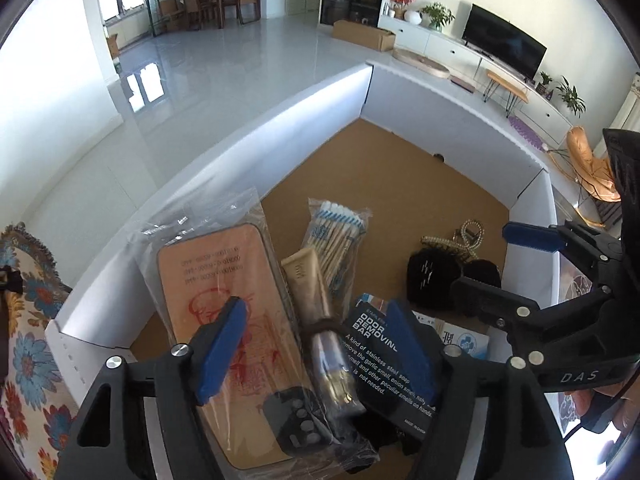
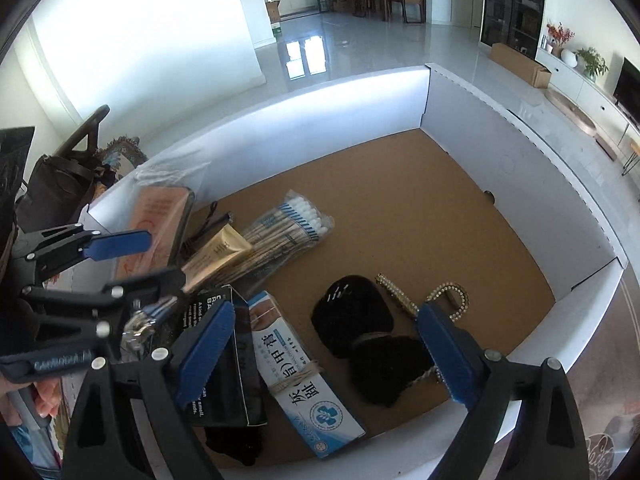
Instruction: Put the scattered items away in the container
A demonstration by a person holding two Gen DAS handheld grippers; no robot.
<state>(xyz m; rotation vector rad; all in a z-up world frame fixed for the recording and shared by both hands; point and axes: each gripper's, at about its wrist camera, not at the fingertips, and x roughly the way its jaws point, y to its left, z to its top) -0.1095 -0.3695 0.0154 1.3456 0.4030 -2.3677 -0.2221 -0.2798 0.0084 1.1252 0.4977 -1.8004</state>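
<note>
Both claws hung over a white-walled cardboard box [image 2: 472, 168] with a brown floor, viewed from the two wrist cameras.

Left claw [image 1: 316, 354]: its blue pads stood spread, with nothing pinched between them. Beneath the gap lay a gold tube [image 1: 310, 284] bound by a dark band to a silvery item that the wrapping blurred. At 9 o'clock of the tube, a phone case in a clear bag [image 1: 216, 292] leaned against the box's left wall. At 3 o'clock of the tube lay a black carton printed "ODOR REMOVING BAR" [image 1: 384, 364], partly under the right pad. At 12 o'clock, a bag of cotton swabs [image 1: 334, 236] with blue-and-white tips lay touching the tube's top end.

Right claw [image 2: 324, 360]: its pads also stood spread wide and pinched nothing. Between them, on the box floor, lay a blue-and-white medicine carton [image 2: 304, 384] with Chinese print and, just beside it at 3 o'clock, two black hair pieces [image 2: 352, 316] tied together. A rhinestone hair clip [image 2: 400, 292] lay at 1 o'clock of the black pieces, and a curved rhinestone piece [image 2: 456, 294] was partly hidden by the right pad. In this view the black carton sat at 9 o'clock of the medicine carton, touching it.

All the items named lay inside the box, gathered along its near and left sides; the far half of the floor showed bare cardboard. Fingers [image 2: 44, 398] of the person's hand showed at the lower left edge of the right wrist view.
</note>
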